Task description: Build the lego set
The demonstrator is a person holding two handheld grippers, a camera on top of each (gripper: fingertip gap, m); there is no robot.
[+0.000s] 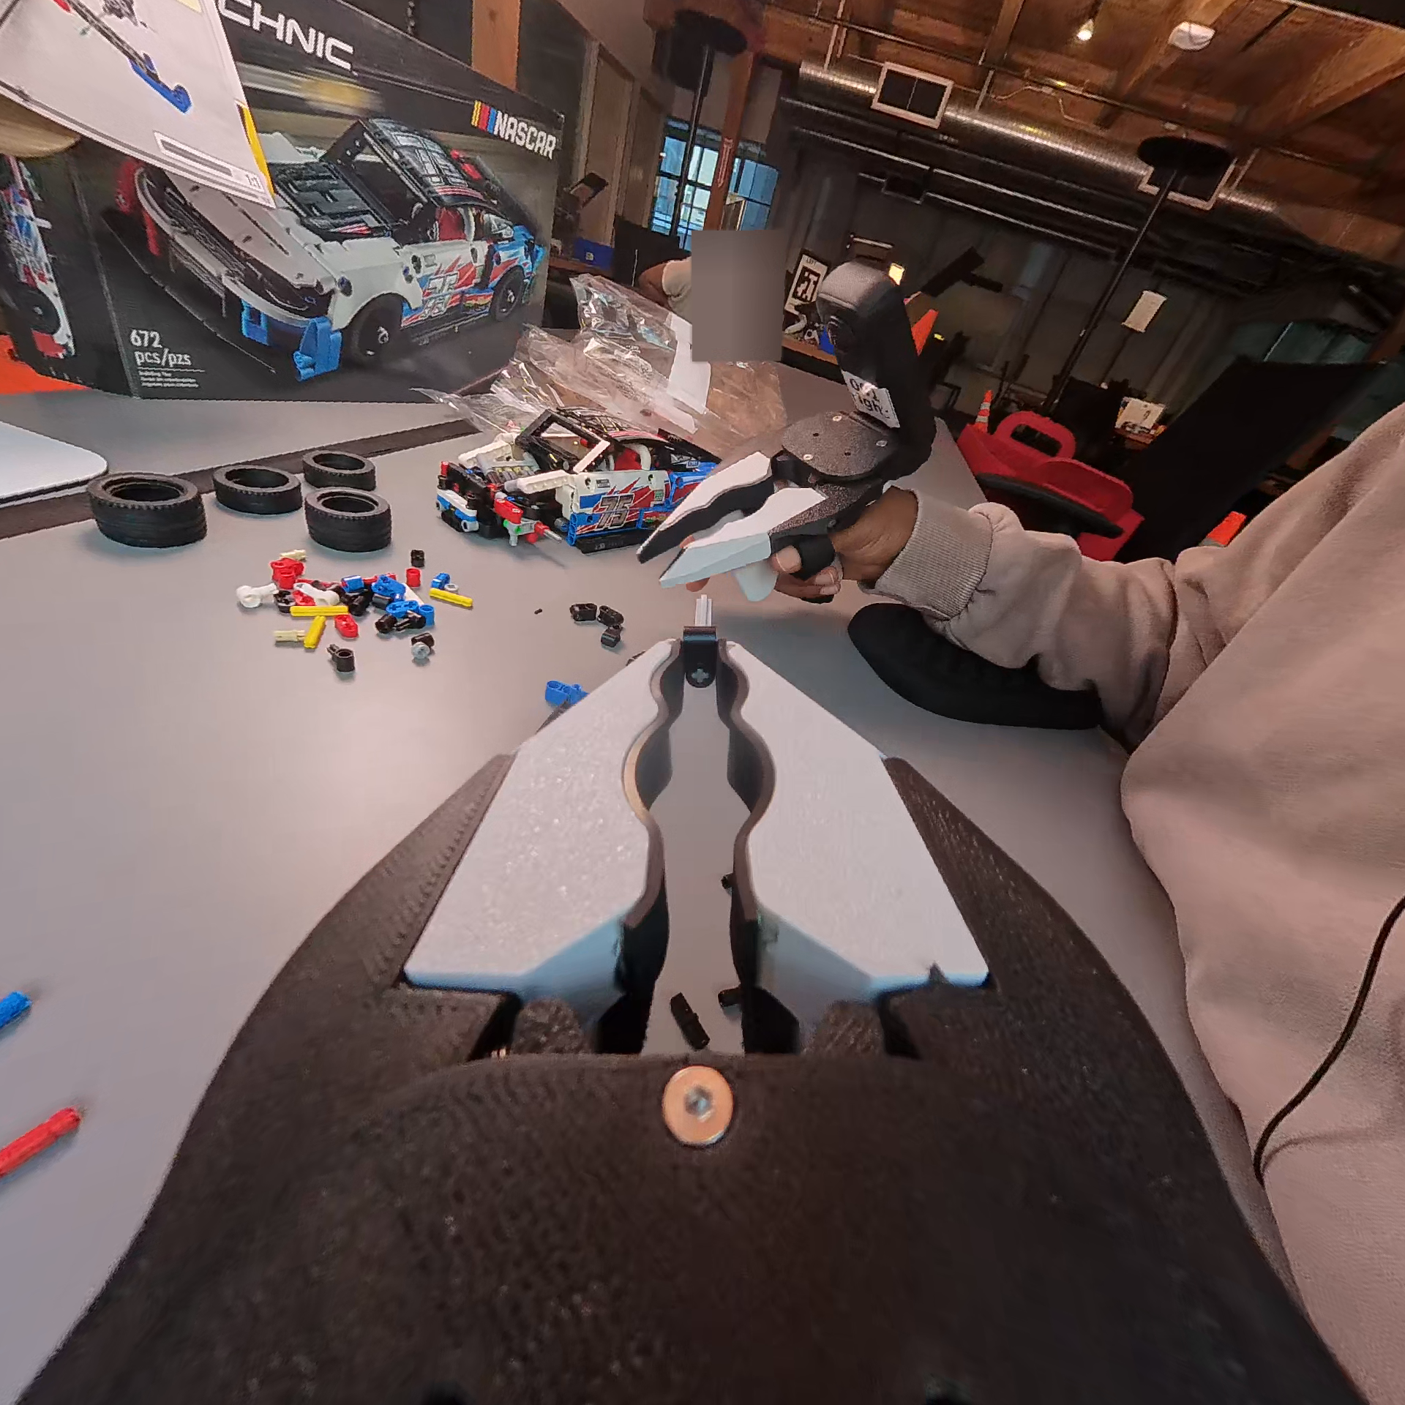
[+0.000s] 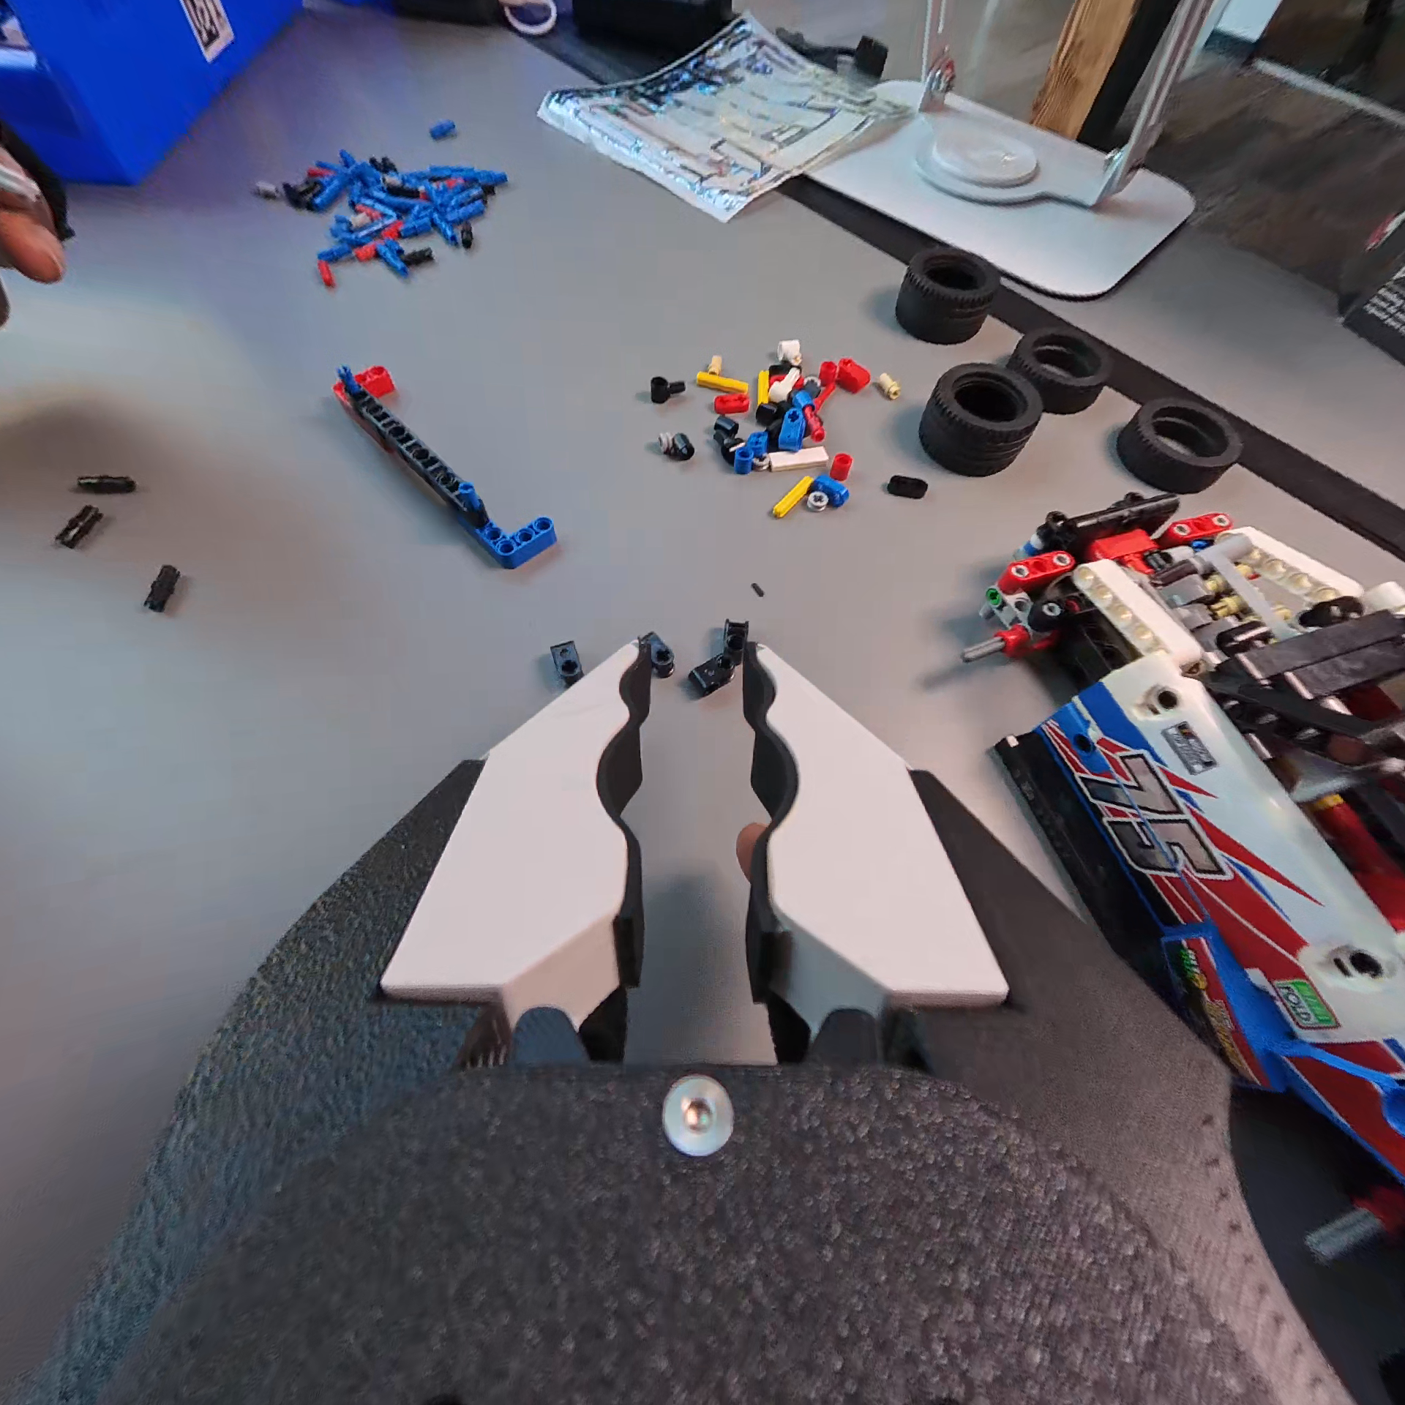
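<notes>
Right under my lens sits my left gripper (image 1: 701, 646), its jaws pinched together on a small black connector (image 1: 700, 660) with a white stub sticking out ahead of it; my right gripper (image 2: 696, 646) is parted a little and holds nothing, its tips hovering low over the grey table (image 2: 380, 722).

Largest of the set's things is the part-built car (image 2: 1216, 760), lying to the right of my right gripper and nose-away, its long side running roughly along my fingers; four loose black tyres (image 2: 981, 418) stand beyond it; a long black beam with a blue elbow (image 2: 448, 471) lies off to the left, slanting toward me; smallest are the black connector pieces (image 2: 715, 661) at my right fingertips, two of them between or just ahead of the tips, one (image 2: 566, 660) just left of the left finger. I judge the coming move turns on these: they lie dead ahead and below, so the right gripper is plainly the nearer.

Only the left wrist view shows the held connector, the box (image 1: 304, 228) and my right gripper seen from the side; only the right wrist view shows the beam, the blue pin heap (image 2: 395, 205) and the booklet (image 2: 722, 122).
</notes>
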